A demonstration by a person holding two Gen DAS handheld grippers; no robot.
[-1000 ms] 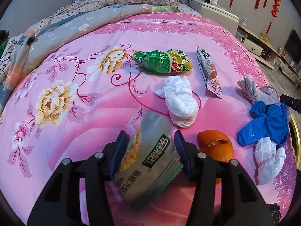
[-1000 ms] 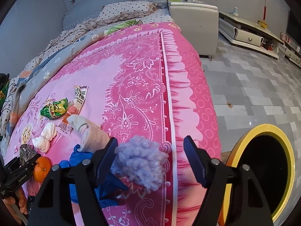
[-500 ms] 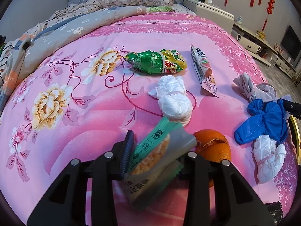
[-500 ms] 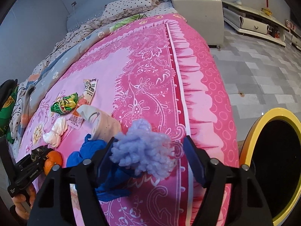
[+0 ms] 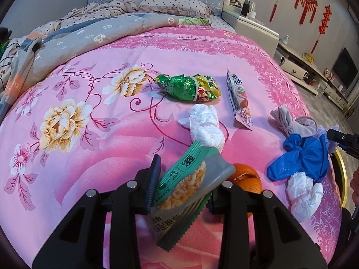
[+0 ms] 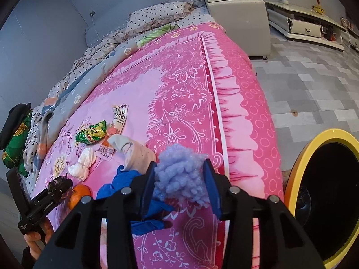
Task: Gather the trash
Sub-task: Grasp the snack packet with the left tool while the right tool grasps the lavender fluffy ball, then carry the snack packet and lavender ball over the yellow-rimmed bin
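Note:
My left gripper (image 5: 186, 179) is shut on a grey-green snack packet (image 5: 186, 186) and holds it just above the pink bedspread (image 5: 89, 148). My right gripper (image 6: 179, 183) is shut on a fluffy purple clump (image 6: 179, 179) near the bed's right edge. On the bed lie a green crumpled wrapper (image 5: 188, 87), a white tissue wad (image 5: 205, 127), a long snack sachet (image 5: 240, 100), an orange peel (image 5: 248, 178), a grey tied cloth (image 5: 291, 123), a blue glove (image 5: 300, 159) and a second white wad (image 5: 303, 192). The yellow-rimmed bin (image 6: 327, 192) stands on the floor to the right.
A grey quilt (image 5: 78, 38) and pillows (image 5: 172, 2) lie at the bed's head. A white nightstand (image 6: 237, 18) and a TV cabinet (image 6: 307, 27) stand beyond on the tiled floor (image 6: 314, 89). The left gripper shows in the right wrist view (image 6: 53, 190).
The left gripper has closed on the snack packet, which has tilted to the right. The right gripper has closed on the purple clump and shifted a little toward the bed.

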